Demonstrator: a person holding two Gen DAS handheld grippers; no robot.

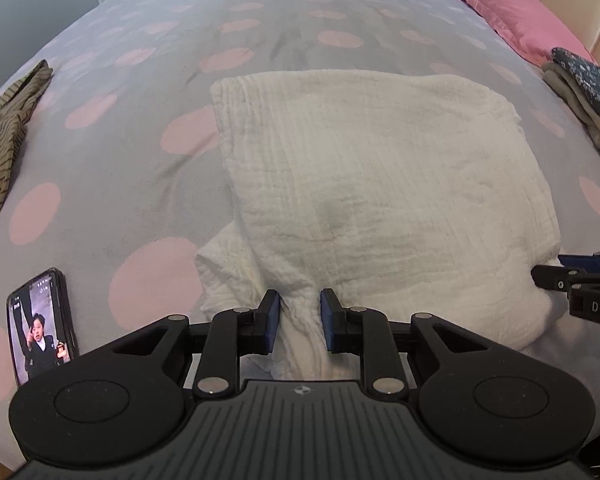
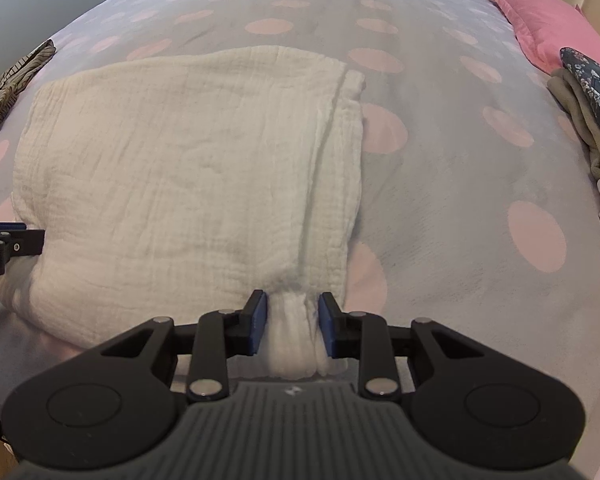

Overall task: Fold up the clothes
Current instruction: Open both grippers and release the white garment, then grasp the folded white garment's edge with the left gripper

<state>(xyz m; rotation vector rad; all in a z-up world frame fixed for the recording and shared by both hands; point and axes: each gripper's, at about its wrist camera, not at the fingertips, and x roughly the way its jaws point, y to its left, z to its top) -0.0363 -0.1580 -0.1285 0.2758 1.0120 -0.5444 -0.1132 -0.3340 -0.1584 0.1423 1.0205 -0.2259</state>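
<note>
A cream crinkled garment (image 1: 380, 184) lies folded into a rough rectangle on the bed, also seen from the right wrist (image 2: 188, 168). My left gripper (image 1: 300, 312) is shut on a bunched bit of its near edge, close to the left corner. My right gripper (image 2: 290, 312) pinches a gathered tuck of the near edge by the right side. Each gripper shows at the edge of the other's view: the right gripper (image 1: 580, 284), the left gripper (image 2: 8, 240). The pinched fabric is lifted slightly off the cover.
The bed has a grey cover with pink dots (image 1: 140, 120). A phone (image 1: 40, 328) with a lit screen lies near left. A brown striped garment (image 1: 4, 132) sits at the left edge. Folded clothes (image 1: 584, 88) and a pink pillow (image 1: 512, 16) lie at right.
</note>
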